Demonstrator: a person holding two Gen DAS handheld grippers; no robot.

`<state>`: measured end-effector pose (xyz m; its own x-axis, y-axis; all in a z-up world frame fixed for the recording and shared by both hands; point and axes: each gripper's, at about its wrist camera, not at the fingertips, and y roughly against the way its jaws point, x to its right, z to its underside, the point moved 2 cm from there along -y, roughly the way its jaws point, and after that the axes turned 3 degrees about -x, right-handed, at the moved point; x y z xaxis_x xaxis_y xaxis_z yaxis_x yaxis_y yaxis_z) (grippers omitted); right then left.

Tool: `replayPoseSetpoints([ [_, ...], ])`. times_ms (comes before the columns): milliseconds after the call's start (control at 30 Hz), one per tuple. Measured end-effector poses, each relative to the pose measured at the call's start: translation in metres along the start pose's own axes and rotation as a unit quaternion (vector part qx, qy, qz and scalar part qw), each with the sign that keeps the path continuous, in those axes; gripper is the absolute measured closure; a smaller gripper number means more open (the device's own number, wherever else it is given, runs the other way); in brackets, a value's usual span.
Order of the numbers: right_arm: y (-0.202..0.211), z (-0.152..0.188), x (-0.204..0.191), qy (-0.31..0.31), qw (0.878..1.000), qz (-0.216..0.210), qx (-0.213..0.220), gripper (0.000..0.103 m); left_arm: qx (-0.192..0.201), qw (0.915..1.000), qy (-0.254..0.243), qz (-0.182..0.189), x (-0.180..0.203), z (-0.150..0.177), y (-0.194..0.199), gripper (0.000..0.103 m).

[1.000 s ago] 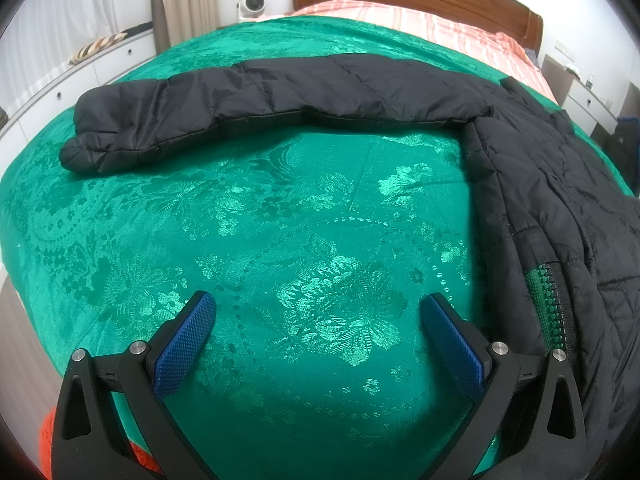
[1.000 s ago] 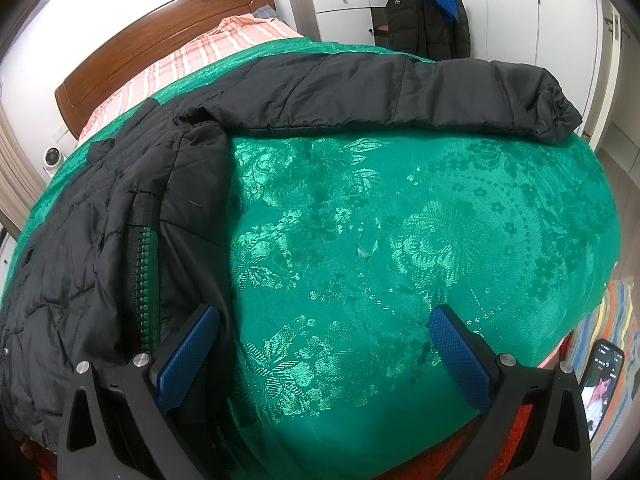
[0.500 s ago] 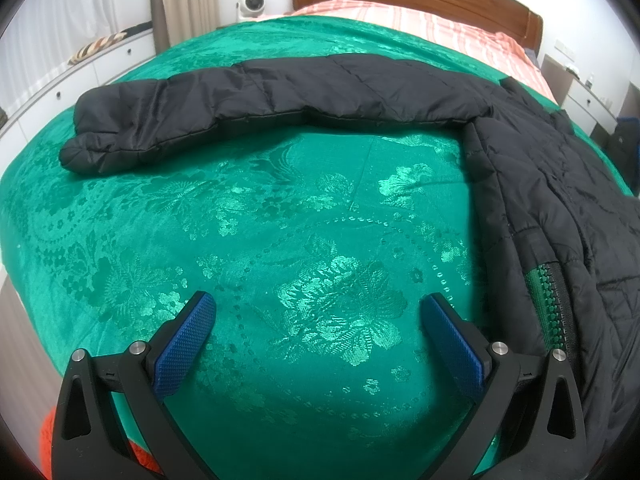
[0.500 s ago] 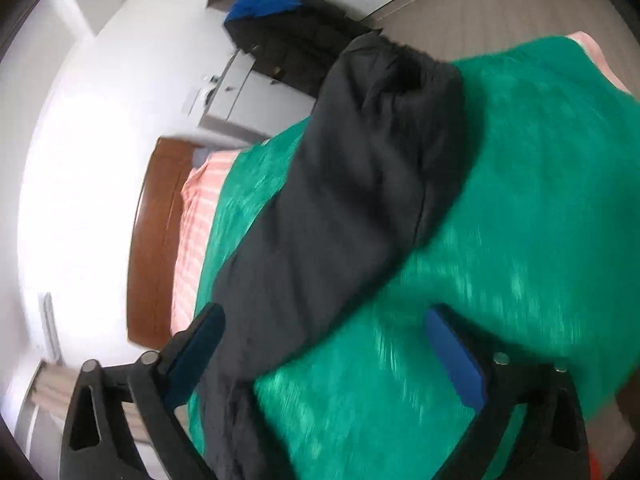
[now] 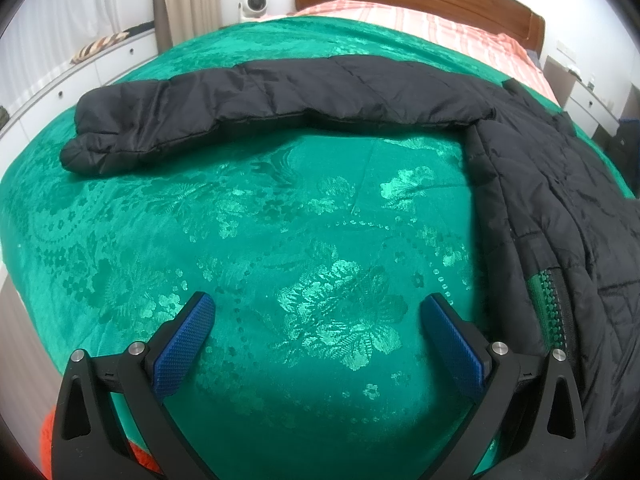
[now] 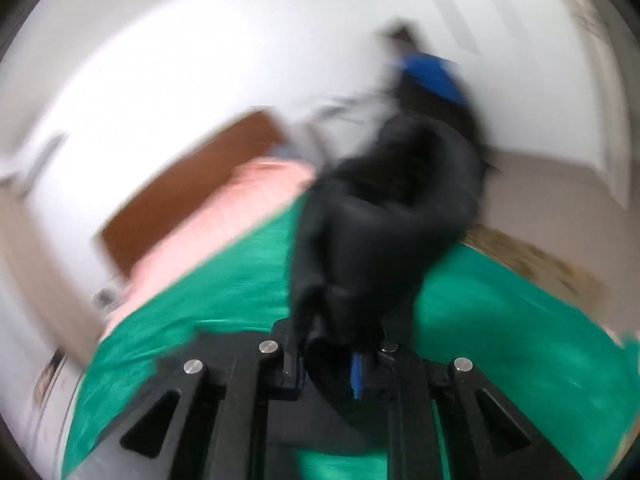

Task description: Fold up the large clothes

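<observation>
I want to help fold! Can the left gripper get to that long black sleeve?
Probably yes. The left gripper is open and holds nothing, and only bare green bedspread lies between it and the sleeve.

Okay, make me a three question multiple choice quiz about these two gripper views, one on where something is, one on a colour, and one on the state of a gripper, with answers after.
1. In the left wrist view, where does the black jacket's sleeve lie?
A. Stretched out flat across the bedspread
B. Hanging off the headboard
C. Rolled up on the floor

2. What colour is the bedspread?
A. Grey
B. Green
C. Yellow

3. What is the state of the right hand-held gripper?
A. Wide open over bare bedspread
B. Shut on a phone
C. Shut on black jacket fabric

Answers: 1 A, the sleeve runs sideways over the bedspread beyond the open left hand-held gripper. 2 B, it is green with a woven flower pattern. 3 C, though the view is blurred, black fabric bunches between the closed jaws.
</observation>
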<state>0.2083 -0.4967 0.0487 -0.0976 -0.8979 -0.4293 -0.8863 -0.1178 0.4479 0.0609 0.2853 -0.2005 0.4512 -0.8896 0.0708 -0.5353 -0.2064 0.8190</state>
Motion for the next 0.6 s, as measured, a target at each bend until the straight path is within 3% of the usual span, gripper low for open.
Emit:
replayPoseSetpoints([
  [100,-0.014,-0.006,-0.122,0.076,0.993,-0.092,-0.013,0.085,0.000,1.0000,0.002,0.002,-0.001,-0.001,0.000,0.000],
  [167,-0.037,0.009,-0.202,0.120,0.983,-0.134,-0.030,0.085,0.000,1.0000,0.002,0.003,-0.003,-0.001,0.000,0.000],
  [267,-0.073,0.048,-0.285,0.175,0.971,-0.150,-0.059,0.085,0.000,1.0000,0.000,0.002,-0.001,-0.001,-0.001,0.000],
  [333,-0.103,0.092,-0.335,0.207,0.962,-0.155,-0.092,0.085,0.000,1.0000,-0.001,0.002,-0.001,-0.001,-0.001,0.000],
  [400,-0.136,0.139,-0.369,0.229,0.950,-0.158,-0.138,0.081,0.000,1.0000,-0.003,0.004,-0.001,0.000,0.000,0.000],
  [433,-0.152,0.164,-0.379,0.237,0.941,-0.164,-0.174,0.060,0.000,1.0000,-0.003,0.004,-0.001,0.000,0.000,0.000],
  [500,-0.182,0.221,-0.394,0.244,0.919,-0.170,-0.258,0.037,-0.001,1.0000,-0.002,0.004,-0.001,0.000,-0.001,0.000],
  [600,-0.184,0.266,-0.391,0.245,0.909,-0.182,-0.284,0.037,0.000,1.0000,-0.002,0.003,-0.001,0.000,-0.001,0.000],
])
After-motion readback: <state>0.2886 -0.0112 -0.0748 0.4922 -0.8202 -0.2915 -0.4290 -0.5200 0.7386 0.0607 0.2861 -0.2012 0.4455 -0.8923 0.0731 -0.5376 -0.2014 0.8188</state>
